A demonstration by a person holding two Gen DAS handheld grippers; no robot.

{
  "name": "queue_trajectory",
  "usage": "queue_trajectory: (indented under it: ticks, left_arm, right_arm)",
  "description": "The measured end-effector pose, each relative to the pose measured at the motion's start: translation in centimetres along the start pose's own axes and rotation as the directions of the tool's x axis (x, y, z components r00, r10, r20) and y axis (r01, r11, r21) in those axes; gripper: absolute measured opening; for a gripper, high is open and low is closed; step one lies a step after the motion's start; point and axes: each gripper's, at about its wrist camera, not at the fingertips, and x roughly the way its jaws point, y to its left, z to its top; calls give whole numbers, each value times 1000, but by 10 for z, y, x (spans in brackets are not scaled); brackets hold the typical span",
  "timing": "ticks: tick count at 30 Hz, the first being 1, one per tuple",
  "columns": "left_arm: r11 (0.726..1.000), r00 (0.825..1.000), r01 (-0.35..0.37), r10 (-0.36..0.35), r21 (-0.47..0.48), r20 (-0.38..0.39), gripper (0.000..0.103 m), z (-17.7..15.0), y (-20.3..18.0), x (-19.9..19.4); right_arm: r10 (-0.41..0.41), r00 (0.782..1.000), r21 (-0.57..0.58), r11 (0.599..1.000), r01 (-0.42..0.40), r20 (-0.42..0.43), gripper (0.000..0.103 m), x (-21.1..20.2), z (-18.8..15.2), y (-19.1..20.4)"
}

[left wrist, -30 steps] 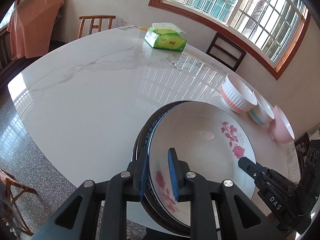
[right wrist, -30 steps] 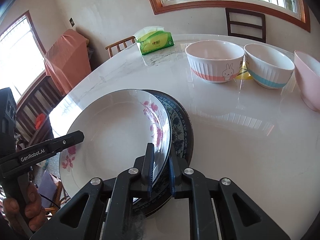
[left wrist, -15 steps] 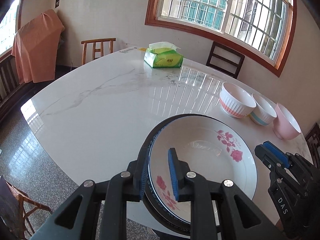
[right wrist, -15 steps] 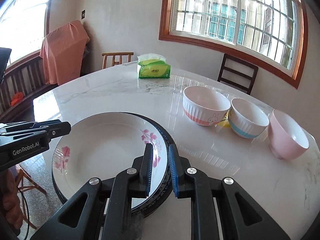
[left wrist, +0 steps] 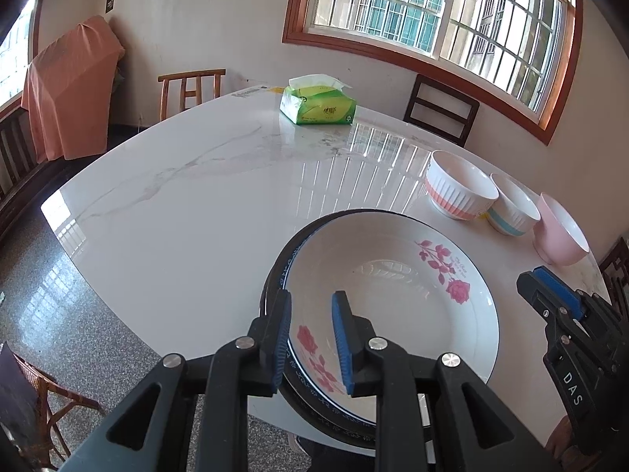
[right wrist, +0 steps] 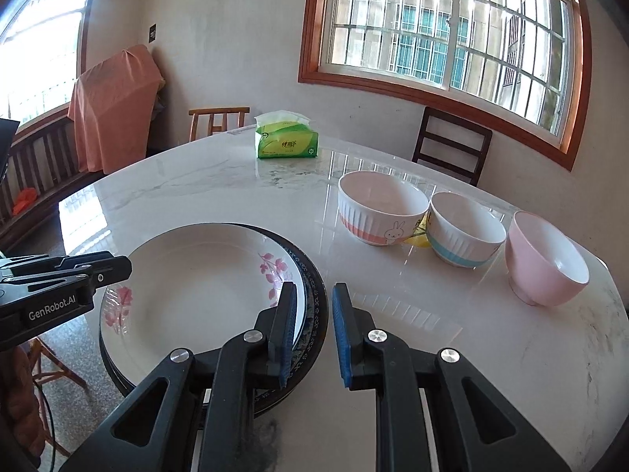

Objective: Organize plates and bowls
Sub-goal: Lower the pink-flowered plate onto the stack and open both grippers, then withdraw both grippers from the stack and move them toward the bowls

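My left tongs and right tongs both stand apart, gripping nothing. The rose plate rests on the dark-rimmed plate, left of three bowls.

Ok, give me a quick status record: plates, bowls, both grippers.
plates: flowered white plate nested on dark patterned plate, near table edge
bowls: bunny bowl, blue-banded bowl, pink bowl, side by side, unstacked
left gripper: fingers straddle the plates' rim; grip unclear
right gripper: fingers apart, holding nothing
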Motion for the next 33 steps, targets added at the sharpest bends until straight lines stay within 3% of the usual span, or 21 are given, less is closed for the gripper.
queue_trajectory:
  ticks: [10,14,33]
  left_arm:
    - [999,1000,6,-6,46,-5,27,-5,-25,-4]
    - [997,1000,13,-12,70,-13,28,-8,-40,-4]
    - [976,998,49,-39,211,-51,28,-19,-124,2]
  right_arm:
    - [-59,998,60,997,57,22,23,-16,-7,-27]
    - [-93,995,94,992,90,33,29,-22,-10,-43]
    - [-181,983,227,959,170,27,30,-39,-31,-118]
